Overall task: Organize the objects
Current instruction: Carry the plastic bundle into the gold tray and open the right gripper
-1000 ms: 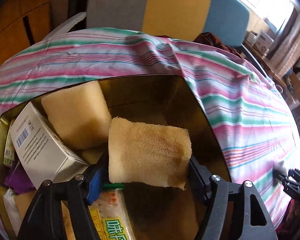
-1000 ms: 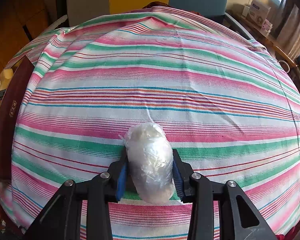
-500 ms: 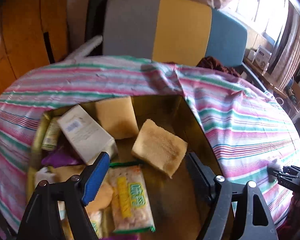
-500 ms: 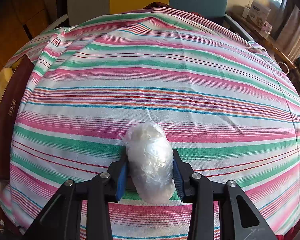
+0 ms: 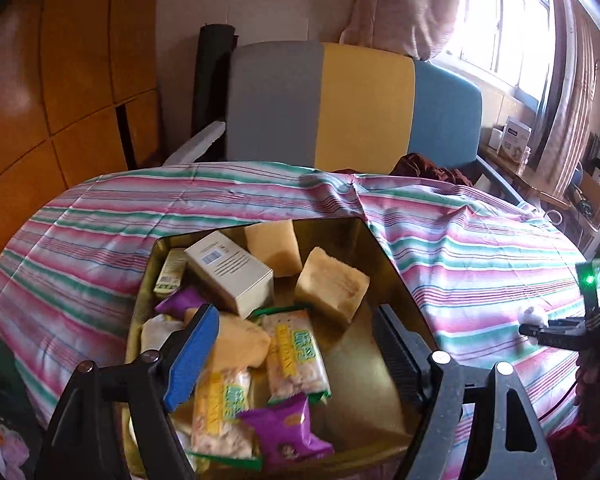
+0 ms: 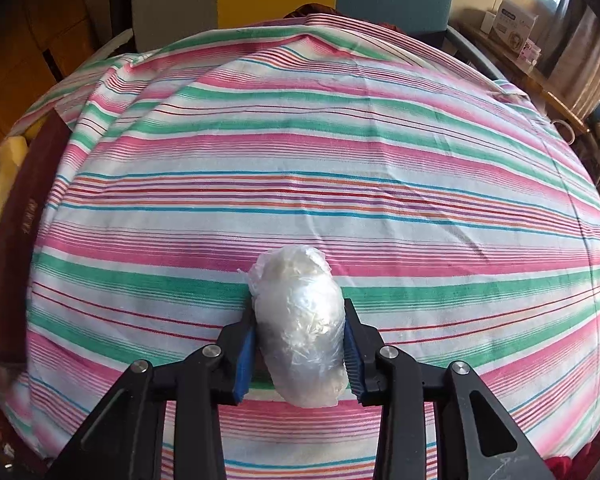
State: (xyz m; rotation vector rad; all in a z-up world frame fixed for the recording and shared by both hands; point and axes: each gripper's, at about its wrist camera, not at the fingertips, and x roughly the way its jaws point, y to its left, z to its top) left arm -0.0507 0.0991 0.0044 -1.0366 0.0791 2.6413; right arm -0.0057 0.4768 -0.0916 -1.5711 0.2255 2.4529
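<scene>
Dropped sponge [image 5: 332,282] now in tin [image 5: 396,272]; left gripper [image 5: 296,344] empty.

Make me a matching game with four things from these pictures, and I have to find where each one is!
Things:
1. white box with a barcode
2. plastic-wrapped bundle
3. purple snack packet
4. yellow sponge block

Places:
A. between the right tongs' fingers, over the striped cloth
B. in the gold tin, at its near end
C. in the gold tin, leaning on other items toward the far left
D. in the gold tin, lying free on the right side

Pairs: 1-C, 2-A, 3-B, 4-D
</scene>
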